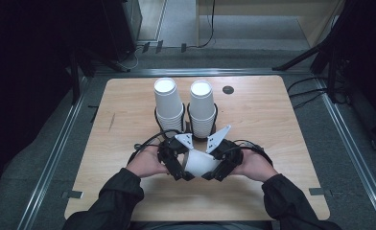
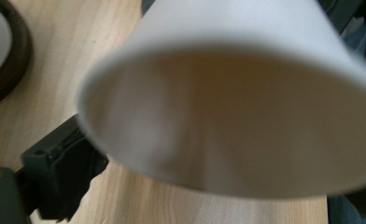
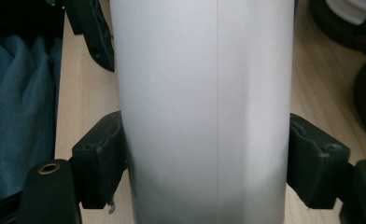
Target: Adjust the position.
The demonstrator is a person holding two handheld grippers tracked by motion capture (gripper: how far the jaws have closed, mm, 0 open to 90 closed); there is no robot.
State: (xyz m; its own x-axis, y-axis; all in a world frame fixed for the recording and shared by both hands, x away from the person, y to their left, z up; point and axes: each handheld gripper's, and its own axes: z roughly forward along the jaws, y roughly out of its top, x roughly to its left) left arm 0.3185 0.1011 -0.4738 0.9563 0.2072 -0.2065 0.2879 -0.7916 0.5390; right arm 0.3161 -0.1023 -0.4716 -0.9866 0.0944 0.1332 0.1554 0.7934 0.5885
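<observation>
White paper cup lay on its side above the table, held between the two grippers near the person's edge. In the right gripper view the cup's wall ran straight up between the two black jaws, with a thin seam line down its face, and both jaw pads pressed against its sides, so the right gripper was grasping the cup across its body. In the left gripper view the cup's open mouth faced the camera, tilted and blurred, well forward of the one jaw in sight, which stood at the lower left just under the rim; whether that jaw touched the rim could not be told. The left gripper sat at the cup's other end, and its jaws were spread, clamping nothing that could be made out. Beyond the jaws, farther up the table, two stacks of white cups stood upright side by side, the left stack and the right stack, each seated in a dark ring holder. A small dark round insert sat in the table top beside the right stack. Both hands wore dark sleeves, and grey three-cornered plates topped the grippers.
</observation>
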